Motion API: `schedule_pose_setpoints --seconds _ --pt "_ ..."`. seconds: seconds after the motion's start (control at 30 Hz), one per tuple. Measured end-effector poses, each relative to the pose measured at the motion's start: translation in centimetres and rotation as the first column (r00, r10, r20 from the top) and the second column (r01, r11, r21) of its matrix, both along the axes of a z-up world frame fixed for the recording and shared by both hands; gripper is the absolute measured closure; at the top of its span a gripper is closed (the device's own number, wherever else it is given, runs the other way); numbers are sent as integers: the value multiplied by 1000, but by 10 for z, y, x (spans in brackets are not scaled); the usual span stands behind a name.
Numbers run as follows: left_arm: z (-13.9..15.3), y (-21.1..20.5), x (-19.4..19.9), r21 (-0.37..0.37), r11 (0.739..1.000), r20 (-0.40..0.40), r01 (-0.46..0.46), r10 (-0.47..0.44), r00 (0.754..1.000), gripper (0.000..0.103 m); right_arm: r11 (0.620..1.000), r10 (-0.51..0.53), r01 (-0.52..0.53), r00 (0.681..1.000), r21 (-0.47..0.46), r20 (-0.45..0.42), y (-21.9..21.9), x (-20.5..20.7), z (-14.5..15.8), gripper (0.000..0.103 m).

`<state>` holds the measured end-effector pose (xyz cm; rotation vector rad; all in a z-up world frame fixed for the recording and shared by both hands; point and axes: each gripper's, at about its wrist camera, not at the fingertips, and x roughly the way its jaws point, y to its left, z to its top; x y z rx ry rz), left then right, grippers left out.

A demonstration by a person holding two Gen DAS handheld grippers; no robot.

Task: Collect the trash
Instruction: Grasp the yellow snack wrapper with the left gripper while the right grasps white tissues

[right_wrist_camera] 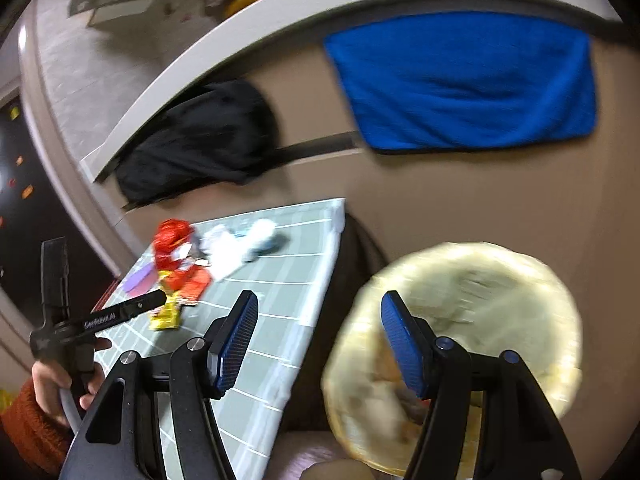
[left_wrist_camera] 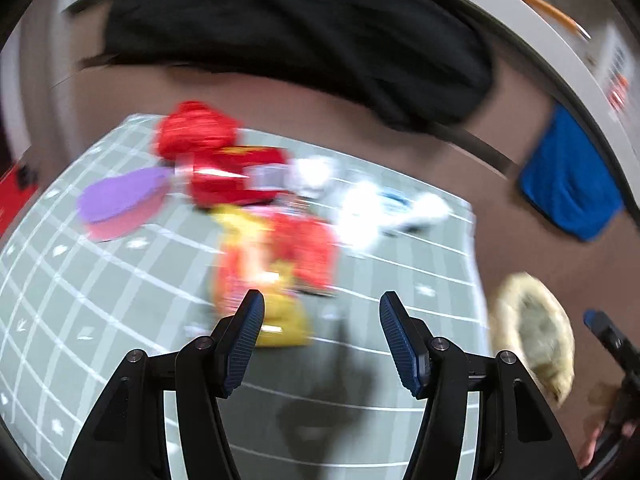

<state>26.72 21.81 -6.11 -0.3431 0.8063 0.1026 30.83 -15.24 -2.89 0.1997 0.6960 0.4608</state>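
Observation:
Trash lies in a pile on a pale green checked cloth: red wrappers, an orange-and-yellow packet, a purple sheet and crumpled white paper. My left gripper hangs open just short of the orange-and-yellow packet, empty. The same pile sits far left in the right wrist view. My right gripper is open and empty above the edge of a round beige basket beside the cloth. Both views are motion-blurred.
A black garment and a blue cloth lie on the brown surface behind. The basket shows at right in the left wrist view. A hand in an orange sleeve holds the left gripper's handle.

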Motion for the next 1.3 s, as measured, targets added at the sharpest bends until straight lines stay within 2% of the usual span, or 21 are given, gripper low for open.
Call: schedule_pose_setpoints --seconds 0.1,0.27,0.37,0.43,0.5,0.53,0.6,0.63,0.73,0.87,1.0,1.1,1.2,1.3 --pt "-11 39 1 -23 999 -14 -40 40 999 44 998 55 -55 998 8 -5 37 0 -4 42" --pt "-37 67 27 -147 989 -71 30 -41 997 53 992 128 -128 991 13 -39 83 0 -14 47" --pt "-51 70 45 -163 986 -110 45 -64 992 55 990 141 -142 989 -23 -45 99 0 -18 47" --pt "-50 65 52 -138 988 -94 63 -77 993 56 989 144 -146 988 -36 -52 102 -1 -20 47" --pt "-51 60 59 -152 983 -93 99 -114 989 73 989 139 -142 988 -42 -65 102 3 -23 47" --pt "-51 57 60 -155 982 -97 111 -127 987 87 989 137 -140 988 -44 -70 102 5 -25 47" --pt "-48 51 57 -143 980 -98 138 -153 983 89 989 132 -137 987 -50 -87 102 10 -28 47" --pt "-45 49 49 -112 983 -92 147 -157 983 90 989 133 -138 987 -51 -91 102 12 -28 47" --pt "-36 51 22 -76 986 -77 148 -153 985 91 984 154 -160 984 -72 -90 110 16 -29 47" --pt "-26 65 -15 -14 995 -58 97 -98 993 91 972 182 -190 981 -139 -63 127 30 -26 47" --pt "-17 89 -37 29 999 -13 18 -17 1000 91 954 216 -216 976 -208 -25 152 65 -21 47" --pt "-17 104 -40 1 1000 -9 6 -6 1000 91 940 257 -257 966 -227 -27 180 104 -21 47" --pt "-19 113 -41 -30 1000 -18 11 -11 1000 91 914 277 -271 960 -302 -24 209 137 -29 47" --pt "-19 112 -42 -37 999 -13 38 -38 999 91 889 301 -305 951 -341 -67 230 163 -44 49"
